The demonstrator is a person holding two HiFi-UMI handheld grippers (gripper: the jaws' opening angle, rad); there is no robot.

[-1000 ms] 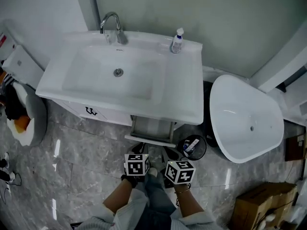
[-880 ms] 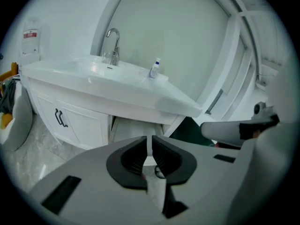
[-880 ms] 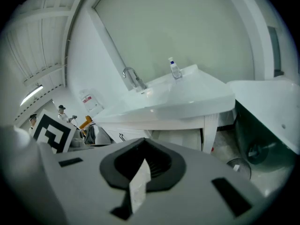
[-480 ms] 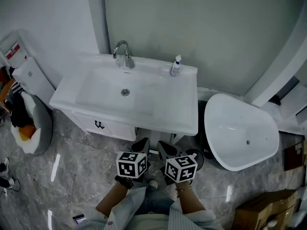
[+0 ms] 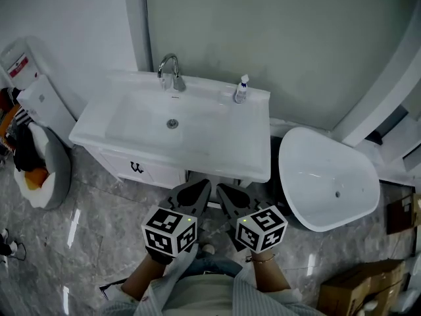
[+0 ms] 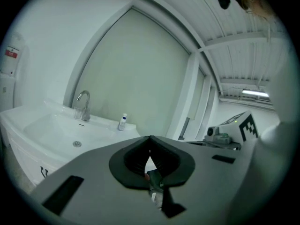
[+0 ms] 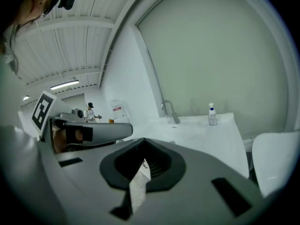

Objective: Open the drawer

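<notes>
A white vanity (image 5: 141, 170) carries a sink (image 5: 256, 157) with a chrome faucet (image 5: 170, 68) and a small bottle (image 5: 242, 89). In the head view the drawer under the sink's right half is hidden behind my two grippers. Both are held up side by side in front of the vanity's front edge, touching nothing. My left gripper (image 5: 200, 186) is shut, its jaws meeting at the tips (image 6: 150, 137), empty. The right gripper (image 5: 220, 188) is likewise shut and empty (image 7: 143, 139). Both gripper views look level over the sink top (image 6: 47, 125), with the faucet (image 7: 168, 110) ahead.
A white oval tub (image 5: 329, 183) stands to the right of the vanity. A cardboard box (image 5: 352, 285) sits at the bottom right. At the left are a grey bin with clothes (image 5: 36, 166) and a white appliance (image 5: 43, 101). The floor is grey marble tile.
Both grippers have risen from low by the pulled-out drawer to the height of the sink's edge. The open drawer, seen a second ago, is now covered by them.
</notes>
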